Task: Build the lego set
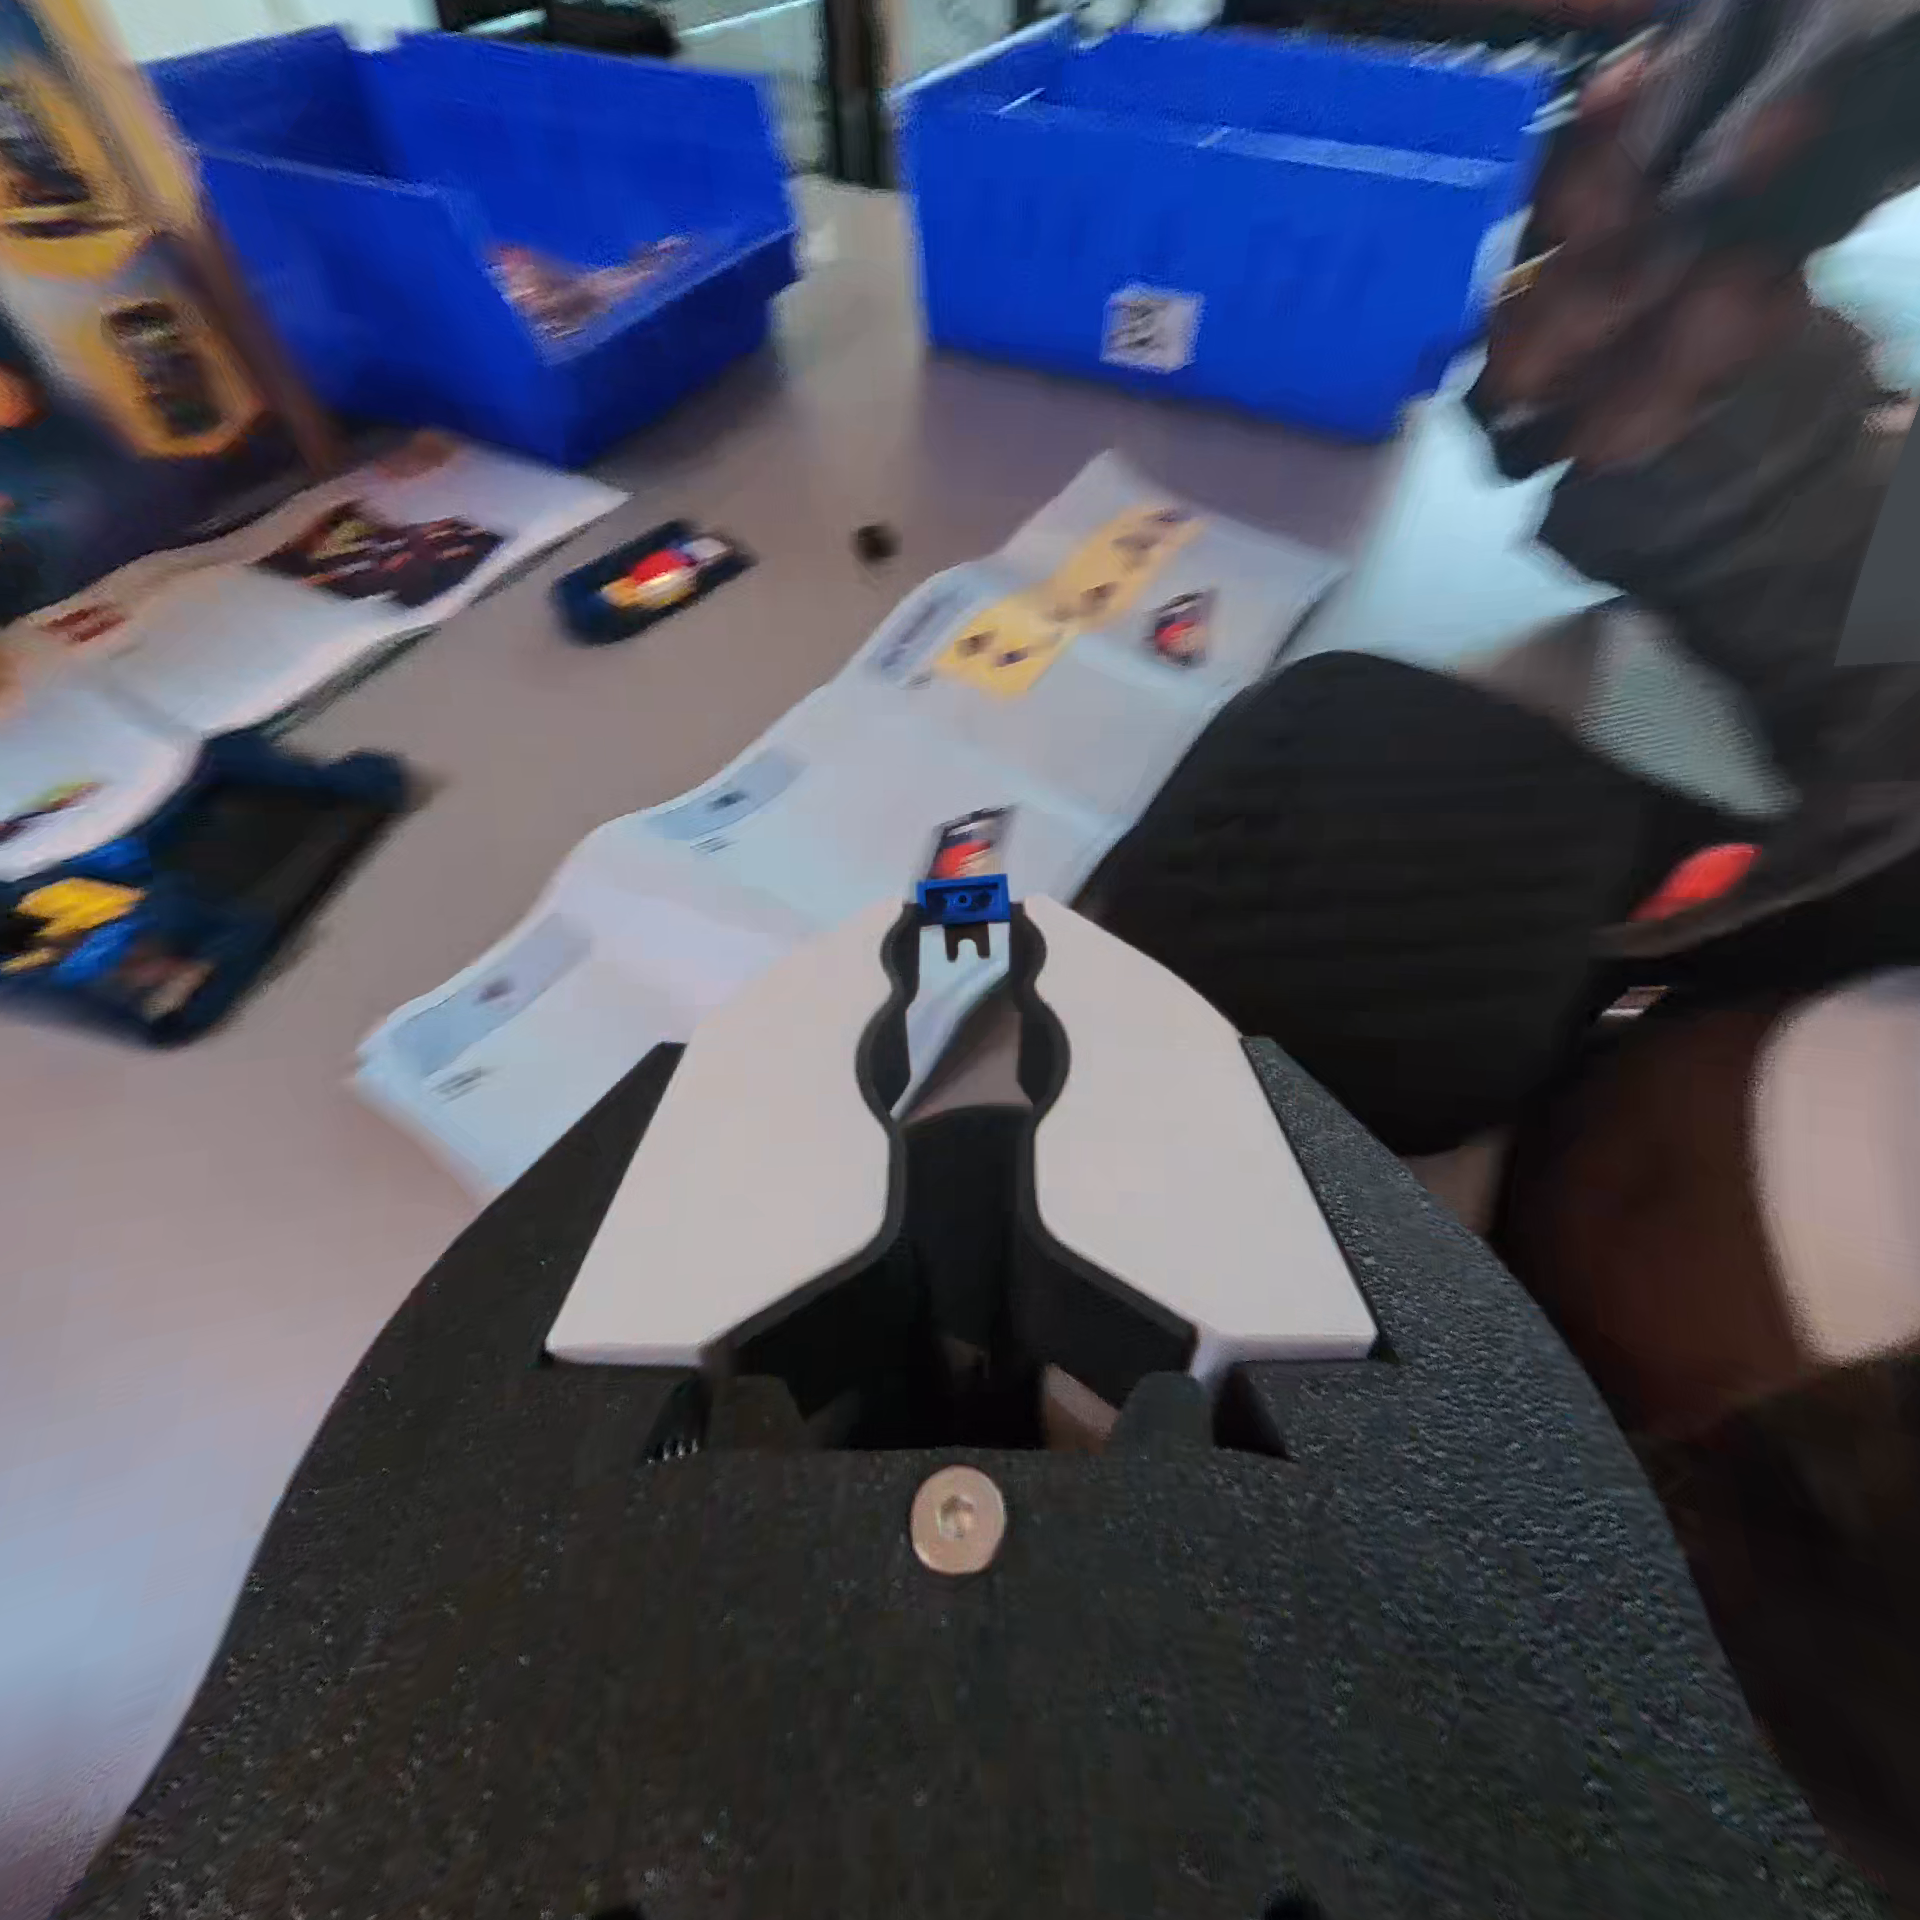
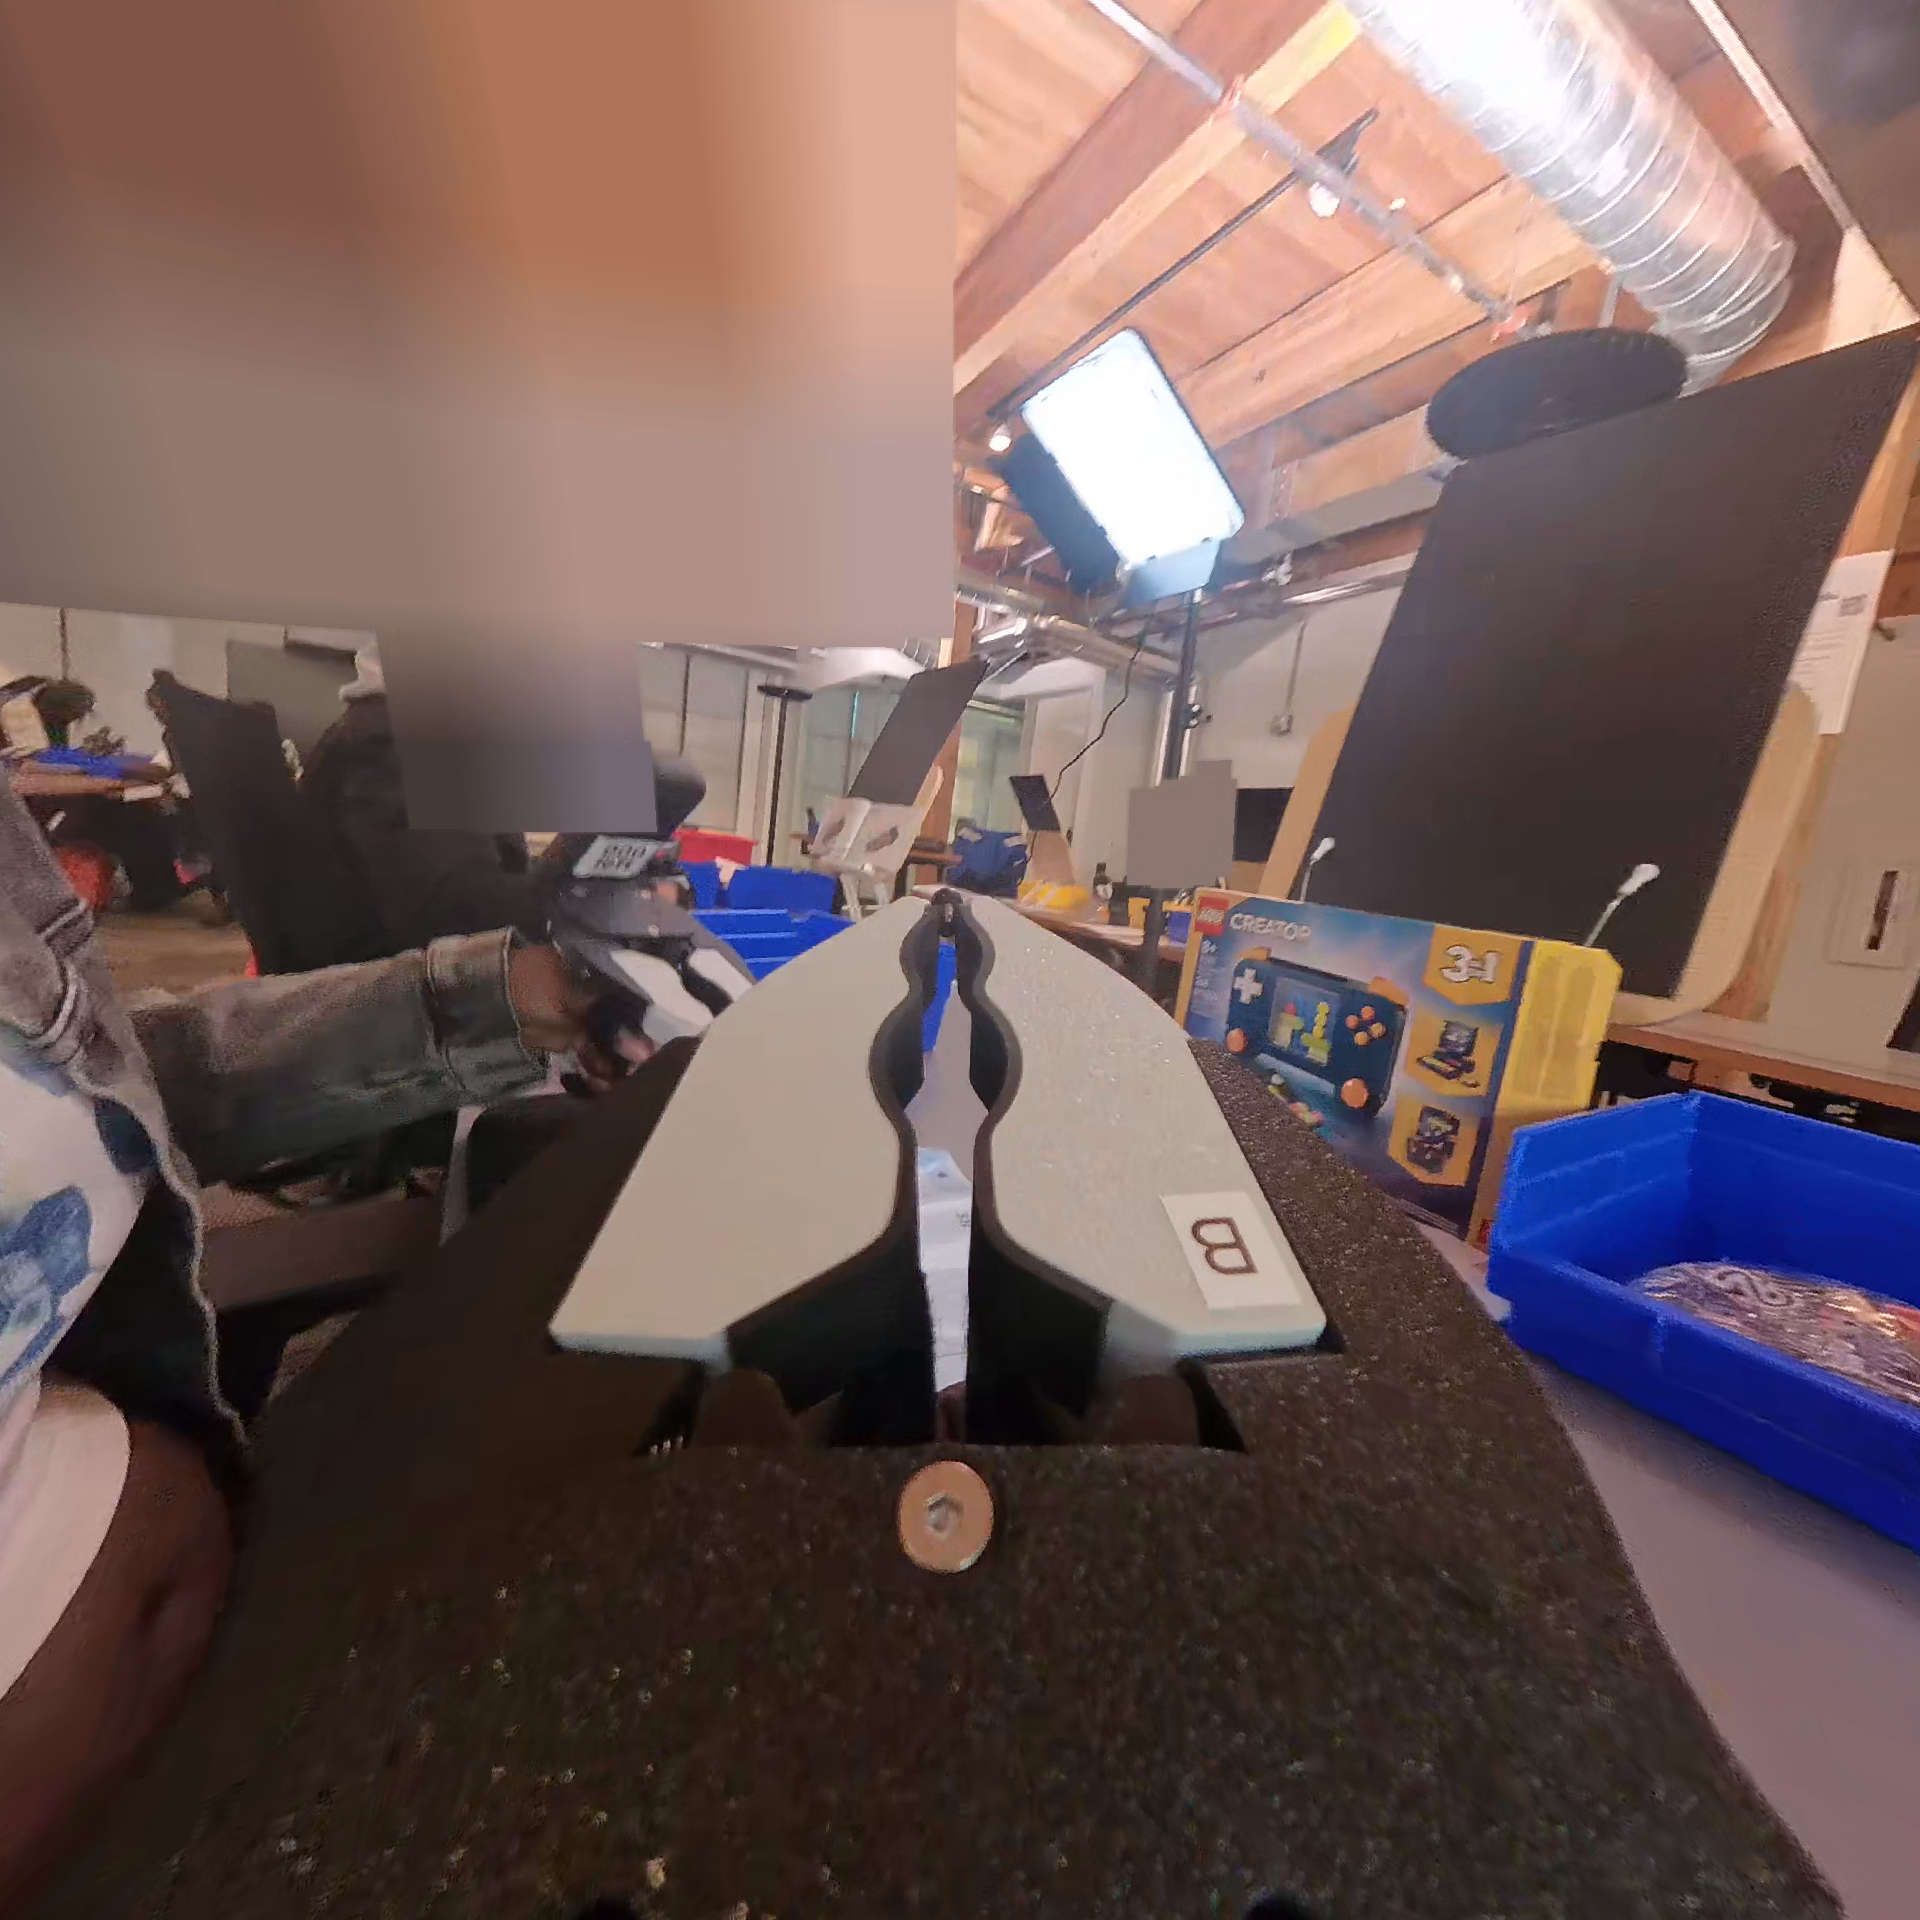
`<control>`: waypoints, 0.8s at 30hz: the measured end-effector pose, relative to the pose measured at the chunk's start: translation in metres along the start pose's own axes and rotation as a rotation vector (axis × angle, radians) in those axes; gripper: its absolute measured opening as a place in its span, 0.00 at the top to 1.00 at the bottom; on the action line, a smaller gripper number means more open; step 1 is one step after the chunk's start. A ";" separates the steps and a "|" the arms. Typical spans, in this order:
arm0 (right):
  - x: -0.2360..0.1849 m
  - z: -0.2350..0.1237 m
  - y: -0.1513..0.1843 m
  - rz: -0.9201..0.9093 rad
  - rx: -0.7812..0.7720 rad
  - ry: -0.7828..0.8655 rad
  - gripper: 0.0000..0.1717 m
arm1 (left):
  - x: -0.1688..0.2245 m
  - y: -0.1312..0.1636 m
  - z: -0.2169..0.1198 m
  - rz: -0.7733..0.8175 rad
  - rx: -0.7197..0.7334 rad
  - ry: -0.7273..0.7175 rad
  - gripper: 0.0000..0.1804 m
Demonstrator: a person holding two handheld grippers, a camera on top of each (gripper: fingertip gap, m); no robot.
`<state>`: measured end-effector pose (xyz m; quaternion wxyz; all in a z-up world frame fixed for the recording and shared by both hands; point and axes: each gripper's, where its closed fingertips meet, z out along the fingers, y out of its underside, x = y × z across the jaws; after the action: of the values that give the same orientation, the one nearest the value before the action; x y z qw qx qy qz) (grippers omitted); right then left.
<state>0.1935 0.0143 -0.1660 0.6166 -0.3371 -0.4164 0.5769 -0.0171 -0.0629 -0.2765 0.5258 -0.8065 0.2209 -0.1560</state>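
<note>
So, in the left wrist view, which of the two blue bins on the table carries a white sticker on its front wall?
The right-hand blue bin carries the white sticker. The left-hand blue bin has a plain blue front and shows blurred contents inside.

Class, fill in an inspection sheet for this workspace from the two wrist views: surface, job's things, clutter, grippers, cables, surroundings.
Surface: grey table, partly covered.
Job's things: small blue brick; open instruction booklet; two blue bins.
Clutter: printed box, small dark piece.
Grippers: left gripper pinches the blue brick at its tips; right gripper shut on a tiny dark piece.
Cables: black cable near the light stand.
Surroundings: workshop, light panel, black board.
</note>
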 end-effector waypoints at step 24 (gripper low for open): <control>-0.015 0.010 0.007 0.010 -0.030 -0.092 0.98 | 0.099 0.006 0.053 0.774 -0.206 0.457 0.85</control>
<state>0.1813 -0.0005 -0.1702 0.5889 -0.3216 -0.4513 0.5883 0.0915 -0.0751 -0.3015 0.4004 -0.6578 0.6303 -0.0991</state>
